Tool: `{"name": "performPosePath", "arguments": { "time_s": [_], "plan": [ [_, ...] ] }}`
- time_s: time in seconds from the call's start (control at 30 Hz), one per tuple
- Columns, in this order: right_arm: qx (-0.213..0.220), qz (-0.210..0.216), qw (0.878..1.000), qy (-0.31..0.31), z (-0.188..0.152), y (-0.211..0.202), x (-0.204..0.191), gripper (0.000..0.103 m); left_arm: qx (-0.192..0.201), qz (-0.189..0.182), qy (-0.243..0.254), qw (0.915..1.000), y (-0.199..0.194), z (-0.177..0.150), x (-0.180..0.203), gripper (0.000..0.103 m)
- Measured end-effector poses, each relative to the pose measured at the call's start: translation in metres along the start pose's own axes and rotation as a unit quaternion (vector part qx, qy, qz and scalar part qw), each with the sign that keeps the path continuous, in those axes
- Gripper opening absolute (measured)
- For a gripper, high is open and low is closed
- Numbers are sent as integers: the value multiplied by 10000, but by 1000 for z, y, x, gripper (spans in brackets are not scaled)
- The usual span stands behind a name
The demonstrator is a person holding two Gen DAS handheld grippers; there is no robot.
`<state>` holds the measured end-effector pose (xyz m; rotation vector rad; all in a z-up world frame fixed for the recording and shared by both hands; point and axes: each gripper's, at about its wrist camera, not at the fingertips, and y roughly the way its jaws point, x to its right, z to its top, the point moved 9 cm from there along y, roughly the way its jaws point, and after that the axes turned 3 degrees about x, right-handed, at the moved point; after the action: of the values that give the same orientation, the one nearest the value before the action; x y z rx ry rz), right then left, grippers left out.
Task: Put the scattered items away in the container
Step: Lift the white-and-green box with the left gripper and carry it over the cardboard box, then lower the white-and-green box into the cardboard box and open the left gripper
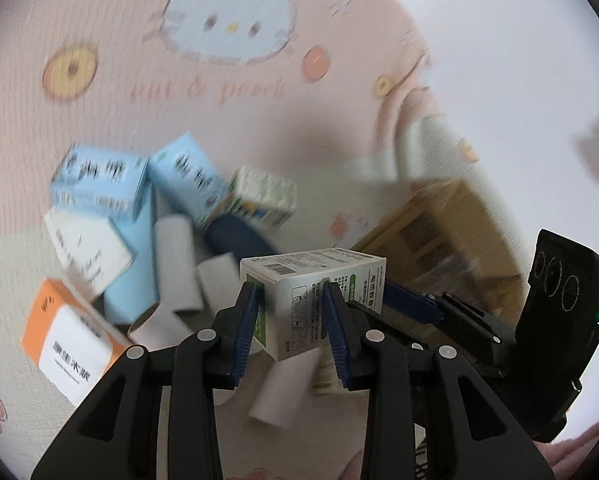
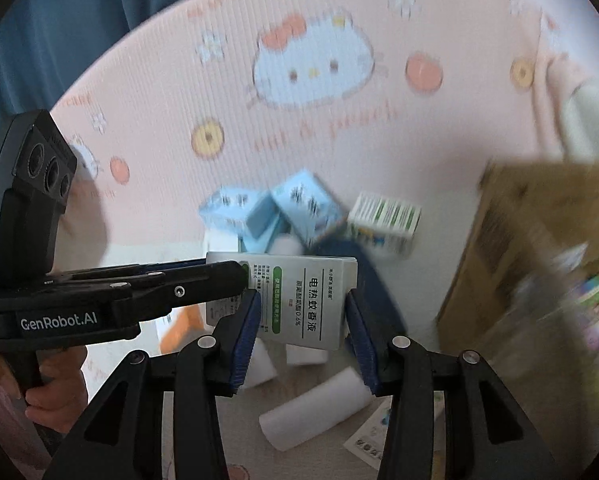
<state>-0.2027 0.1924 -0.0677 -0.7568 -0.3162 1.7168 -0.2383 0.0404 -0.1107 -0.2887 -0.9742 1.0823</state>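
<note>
My left gripper (image 1: pixel 290 322) is clamped on the white-and-green box (image 1: pixel 319 300) at lower centre of its view, both blue pads pressed to its sides. In the right wrist view the same box sits between the pads of my right gripper (image 2: pixel 301 338), also gripping it, with the left gripper entering from the left edge. The cardboard container (image 2: pixel 539 280) fills the right side; 2 blue boxes (image 1: pixel 139 184) and paper rolls (image 2: pixel 315 416) lie on the pink mat (image 1: pixel 219 40).

Both wrist views look steeply down, close over the blurred, seemingly shared box pile (image 1: pixel 139 224) (image 2: pixel 283 216) on the mat (image 1: pixel 219 100).
</note>
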Motion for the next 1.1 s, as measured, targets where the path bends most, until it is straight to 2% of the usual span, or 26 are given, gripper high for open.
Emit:
{"name": "performPosePath", "arguments": {
  "time_s": [0.13,0.33,0.43,0.6,0.7,0.77,0.83,0.93,1.1],
  "plan": [
    [430,-353,9980,-286,28,-38,5,42,346,-180,396,9985,-23,23,36,37],
    [624,-591,9963,-55,53,-80,39,42,503,-519,775,9944,-25,51,97,37],
    [474,-725,9959,246,59,-98,72,42,343,-632,1082,9915,-8,58,136,37],
    [176,-539,9949,834,59,-117,138,42,-36,-703,1437,9871,28,67,192,37],
    [-117,-715,9927,960,54,-119,177,42,-425,-820,1444,9852,57,69,221,37],
    [-428,-890,9893,1074,47,-114,209,42,-841,-966,1549,9796,84,65,240,37],
    [-682,-874,9850,1320,38,-108,236,41,-1356,-993,1547,9736,115,59,252,37],
    [-1060,-906,9778,1565,26,-95,270,39,-2252,-986,1323,9602,166,43,259,36],
    [-1662,-1062,9659,1675,10,-66,308,36,-2875,-750,1325,9456,221,20,262,33]
  ]
}}
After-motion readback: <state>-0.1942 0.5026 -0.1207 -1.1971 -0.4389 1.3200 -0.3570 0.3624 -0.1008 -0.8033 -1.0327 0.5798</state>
